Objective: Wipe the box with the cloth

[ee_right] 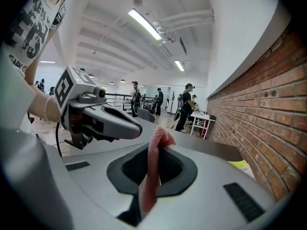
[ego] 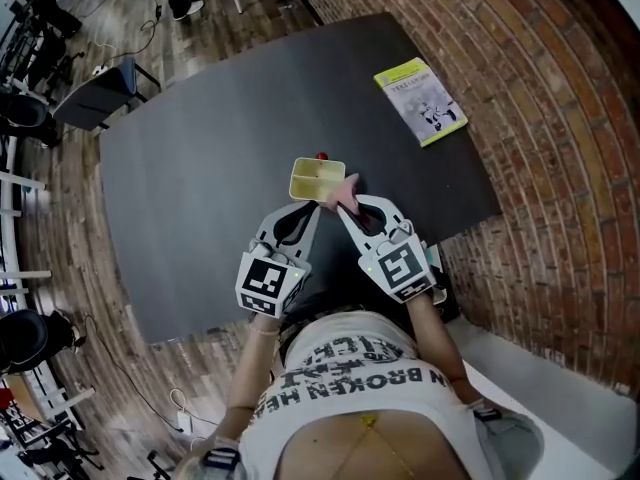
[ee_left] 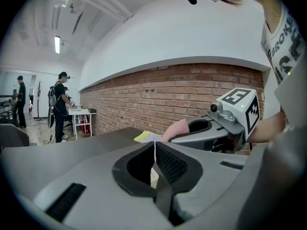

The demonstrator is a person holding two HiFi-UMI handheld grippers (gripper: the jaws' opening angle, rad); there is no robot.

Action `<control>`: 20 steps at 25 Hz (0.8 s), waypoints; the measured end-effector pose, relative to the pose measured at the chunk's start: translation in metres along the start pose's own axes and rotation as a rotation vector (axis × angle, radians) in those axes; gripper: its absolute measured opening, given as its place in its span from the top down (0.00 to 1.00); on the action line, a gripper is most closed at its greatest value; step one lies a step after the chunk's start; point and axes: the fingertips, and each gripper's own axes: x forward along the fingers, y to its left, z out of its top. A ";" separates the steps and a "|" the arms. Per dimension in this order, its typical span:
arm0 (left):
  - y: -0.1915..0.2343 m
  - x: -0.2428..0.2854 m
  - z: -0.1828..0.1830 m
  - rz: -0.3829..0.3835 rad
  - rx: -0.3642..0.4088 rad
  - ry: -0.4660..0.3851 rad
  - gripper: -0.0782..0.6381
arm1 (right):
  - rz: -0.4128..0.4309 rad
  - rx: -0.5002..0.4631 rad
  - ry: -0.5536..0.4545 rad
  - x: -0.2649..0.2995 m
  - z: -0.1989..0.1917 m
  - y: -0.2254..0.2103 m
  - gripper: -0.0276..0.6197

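Observation:
A shallow yellow box [ego: 316, 179] with a small red part at its far edge sits over the black table [ego: 200, 168]. My left gripper [ego: 308, 206] meets the box's near rim. In the left gripper view its jaws [ee_left: 155, 152] are shut on a thin edge of the box, and a cream sliver of the box [ee_left: 152, 176] shows below. My right gripper [ego: 345, 204] is shut on a pink cloth [ego: 346, 190] at the box's near right corner. The cloth [ee_right: 152, 166] hangs folded between the right gripper's jaws [ee_right: 156, 150]. The two grippers are side by side, close together.
A yellow-green booklet [ego: 421, 100] lies at the table's far right, near a brick wall [ego: 540, 118]. The table's near edge runs just below my grippers. A chair [ego: 95, 93] and several people stand on the wooden floor beyond the table's left and far sides.

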 end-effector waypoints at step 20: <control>0.022 0.062 -0.087 -0.196 0.237 0.367 0.74 | -0.072 0.070 0.200 0.040 -0.085 -0.085 0.93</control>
